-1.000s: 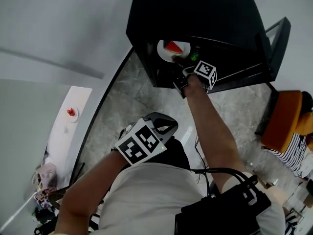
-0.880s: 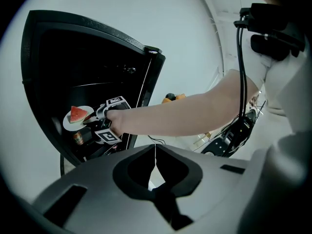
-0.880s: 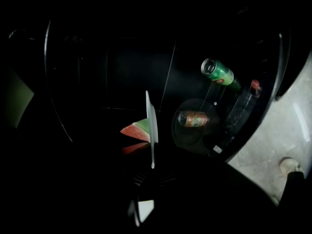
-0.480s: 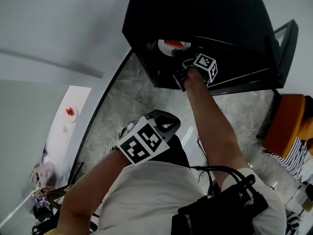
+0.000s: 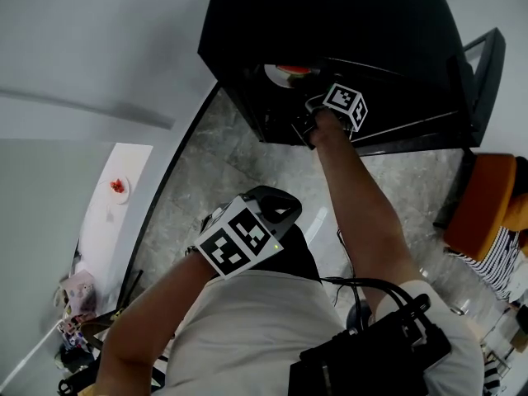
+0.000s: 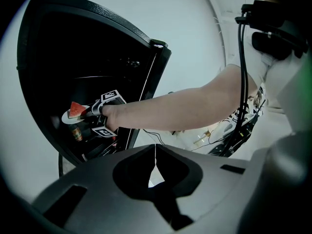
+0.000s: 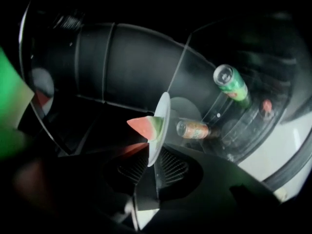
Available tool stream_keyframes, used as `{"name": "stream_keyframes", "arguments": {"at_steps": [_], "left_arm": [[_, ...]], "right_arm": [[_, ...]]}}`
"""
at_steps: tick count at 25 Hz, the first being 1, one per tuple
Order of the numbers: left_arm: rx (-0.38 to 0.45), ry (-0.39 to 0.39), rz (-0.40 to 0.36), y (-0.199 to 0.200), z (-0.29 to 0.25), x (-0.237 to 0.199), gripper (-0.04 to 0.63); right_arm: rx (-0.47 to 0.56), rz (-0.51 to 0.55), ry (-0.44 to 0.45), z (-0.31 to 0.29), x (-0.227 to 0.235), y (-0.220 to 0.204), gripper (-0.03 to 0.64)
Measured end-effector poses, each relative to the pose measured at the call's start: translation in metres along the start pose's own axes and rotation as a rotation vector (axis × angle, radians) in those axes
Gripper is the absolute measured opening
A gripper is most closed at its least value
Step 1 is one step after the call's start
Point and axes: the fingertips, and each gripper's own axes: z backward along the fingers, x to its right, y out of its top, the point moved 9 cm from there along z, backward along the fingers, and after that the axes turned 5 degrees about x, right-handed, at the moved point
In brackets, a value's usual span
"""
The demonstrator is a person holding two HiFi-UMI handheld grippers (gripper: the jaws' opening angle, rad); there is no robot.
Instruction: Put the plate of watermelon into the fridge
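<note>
The plate (image 7: 162, 123) is seen edge-on in the right gripper view, with the watermelon wedge (image 7: 145, 126) sat on its face, red flesh out and green rind in against the plate. It's well inside the black fridge (image 5: 346, 23), up near the top of the open compartment. Whether it's actually resting on a shelf can't be made out, it's pretty dark in there.

The near rim of the plate is tucked right between the jaws of the right tongs (image 7: 150, 165). Those jaws have just been opening. Only a narrow gap is shown, and the ribbed pads don't look pressed onto the rim, so the plate is between them rather than pinched. On the far side of the plate, a small bottle (image 7: 195, 129) and a green can (image 7: 231, 84) are seen lying near each other behind clear plastic.

In the head view, the right tongs are carried on an arm (image 5: 355, 196) stretched into the fridge, with the marker cube (image 5: 345, 104) just at the opening. The door (image 5: 477, 73) is swung open on the right.

The left tongs (image 6: 155, 155) are held back near the body, well apart from the plate, jaws closed together with nothing in them. An orange chair (image 5: 483, 200) is parked off to the right, beyond the door.
</note>
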Motion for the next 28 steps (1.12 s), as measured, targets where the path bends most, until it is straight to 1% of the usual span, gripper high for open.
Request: {"name": "stream_keyframes", "arguments": {"at_steps": [3, 5, 7, 8, 11, 14, 19, 22, 25, 28], "left_arm": [[-0.002, -0.007, 0.007, 0.000, -0.001, 0.001, 0.013], [0.000, -0.009, 0.016, -0.001, -0.002, 0.000, 0.014], [-0.004, -0.011, 0.021, -0.003, -0.002, 0.001, 0.013], [-0.006, -0.011, 0.021, -0.003, -0.002, 0.001, 0.014], [-0.011, -0.015, 0.020, -0.004, -0.003, 0.000, 0.014], [-0.015, -0.017, 0.019, -0.003, -0.003, 0.000, 0.013], [-0.022, -0.027, 0.016, -0.001, -0.005, 0.003, 0.013], [-0.031, -0.032, 0.012, -0.001, -0.004, 0.005, 0.014], [-0.025, -0.032, 0.019, 0.000, -0.003, 0.004, 0.013], [-0.019, -0.031, 0.018, 0.002, -0.003, 0.003, 0.014]], "right_arm": [[-0.026, 0.090, 0.006, 0.002, -0.005, 0.000, 0.096], [-0.056, 0.162, 0.010, 0.000, -0.011, -0.001, 0.120], [-0.088, 0.215, 0.013, 0.000, -0.015, -0.003, 0.159], [-0.103, 0.242, 0.012, 0.000, -0.016, -0.004, 0.167], [-0.149, 0.347, -0.018, 0.001, -0.019, -0.004, 0.194], [-0.190, 0.443, -0.068, 0.004, -0.021, -0.007, 0.196], [-0.237, 0.557, -0.166, 0.007, -0.019, -0.007, 0.196], [-0.286, 0.669, -0.232, 0.007, -0.021, -0.009, 0.196], [-0.332, 0.770, -0.271, 0.005, -0.022, -0.010, 0.196], [-0.351, 0.827, -0.293, 0.004, -0.024, -0.010, 0.196]]}}
